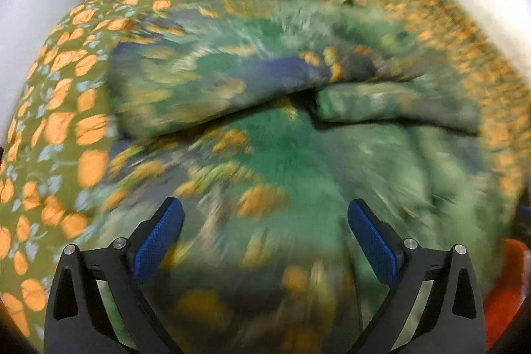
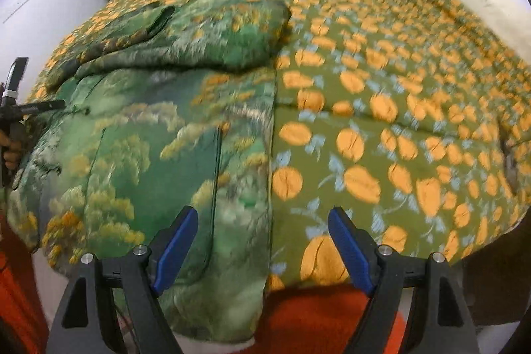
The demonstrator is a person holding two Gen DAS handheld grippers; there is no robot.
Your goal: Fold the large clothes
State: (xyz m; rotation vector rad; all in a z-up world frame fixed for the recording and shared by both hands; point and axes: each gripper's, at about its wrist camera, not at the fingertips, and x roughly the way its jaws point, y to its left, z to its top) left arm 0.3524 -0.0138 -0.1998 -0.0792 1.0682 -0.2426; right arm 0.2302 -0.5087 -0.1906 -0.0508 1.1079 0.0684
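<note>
Left wrist view: left gripper [image 1: 265, 221] spread wide and empty over the green printed garment [image 1: 265, 128], a folded flap lying across its far half on the orange-flowered bedspread [image 1: 66, 121]; best to take the near hem squarely, both layers together. Right wrist view: right gripper [image 2: 264, 229] likewise wide, holding nothing, above the garment's straight right edge [image 2: 273, 138]; open bedspread right and far, bed edge very near, so fold away.

Garment [image 2: 159, 135] on bedspread's [image 2: 398, 108] left
</note>
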